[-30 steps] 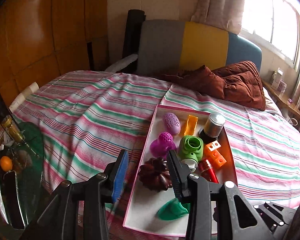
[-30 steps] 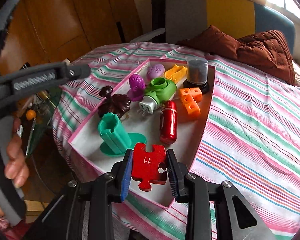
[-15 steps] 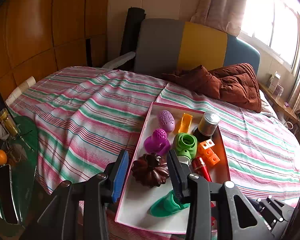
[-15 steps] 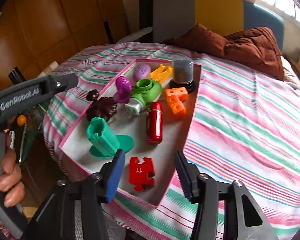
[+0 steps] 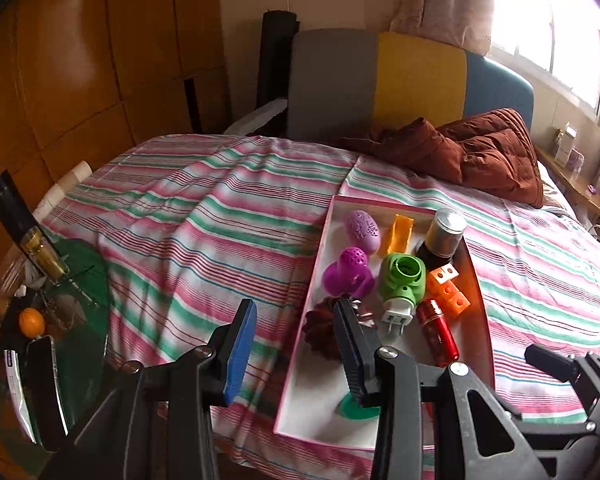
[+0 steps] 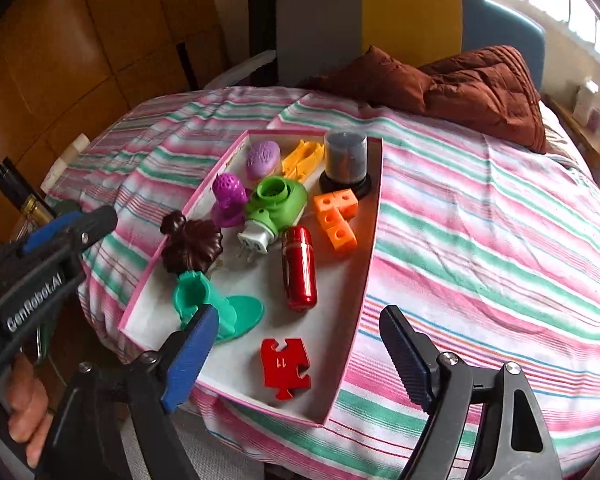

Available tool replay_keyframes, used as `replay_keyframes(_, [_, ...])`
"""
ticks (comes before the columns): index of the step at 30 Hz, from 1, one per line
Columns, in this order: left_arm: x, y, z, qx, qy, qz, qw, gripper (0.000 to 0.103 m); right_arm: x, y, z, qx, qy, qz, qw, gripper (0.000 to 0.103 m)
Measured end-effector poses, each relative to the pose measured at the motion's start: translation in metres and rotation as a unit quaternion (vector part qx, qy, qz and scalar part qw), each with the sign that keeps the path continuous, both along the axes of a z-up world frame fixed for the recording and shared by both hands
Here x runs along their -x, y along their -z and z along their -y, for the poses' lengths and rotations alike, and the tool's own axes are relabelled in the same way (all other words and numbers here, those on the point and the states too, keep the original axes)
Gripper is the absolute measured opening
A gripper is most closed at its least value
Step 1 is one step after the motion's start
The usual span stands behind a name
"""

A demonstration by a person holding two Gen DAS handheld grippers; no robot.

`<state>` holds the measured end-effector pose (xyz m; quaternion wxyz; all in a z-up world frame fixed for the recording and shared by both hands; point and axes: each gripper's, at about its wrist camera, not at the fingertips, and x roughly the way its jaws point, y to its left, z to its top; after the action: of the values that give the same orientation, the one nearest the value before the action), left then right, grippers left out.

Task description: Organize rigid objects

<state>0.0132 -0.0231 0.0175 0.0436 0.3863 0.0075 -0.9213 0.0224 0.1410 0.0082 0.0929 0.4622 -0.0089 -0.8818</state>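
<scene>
Right gripper (image 6: 296,354) of yours: jaws just been opening, now wide apart, gripping nothing. Red puzzle piece (image 6: 285,367) lies flat between them, below fingertips, touching neither pad, on near end of pink-rimmed tray (image 6: 370,252). Ahead of it: red cylinder (image 6: 299,267); teal stand (image 6: 214,306) ahead-left by blue pad. Farther ahead: green plug device (image 6: 274,206), orange blocks (image 6: 337,216), dark flower mould (image 6: 192,246). Left gripper (image 5: 296,354) of yours: half open, empty, straddling tray's left rim over striped bedsheet (image 5: 204,236).

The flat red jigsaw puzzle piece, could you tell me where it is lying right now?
In the right wrist view, the flat red jigsaw puzzle piece lies in the near end of the pink-rimmed white tray, below the red metal cylinder, right of the teal plastic holder.
</scene>
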Motion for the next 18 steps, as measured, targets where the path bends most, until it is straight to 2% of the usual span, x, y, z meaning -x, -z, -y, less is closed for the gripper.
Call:
replay_keyframes(6, [0.003, 0.001, 0.011, 0.002, -0.017, 0.024, 0.9996, 0.04, -0.002, -0.009, 0.007, -0.013, 0.022, -0.027, 0.999, 0.087])
replay_keyframes(11, [0.003, 0.004, 0.017, -0.012, -0.034, 0.032, 0.9988, 0.04, 0.006, -0.01, 0.005, -0.022, 0.044, -0.027, 0.998, 0.087])
replay_keyframes(18, [0.002, 0.005, 0.006, -0.002, -0.016, 0.031, 0.9994, 0.04, 0.01, -0.01, -0.001, -0.017, 0.062, -0.023, 0.998, 0.087])
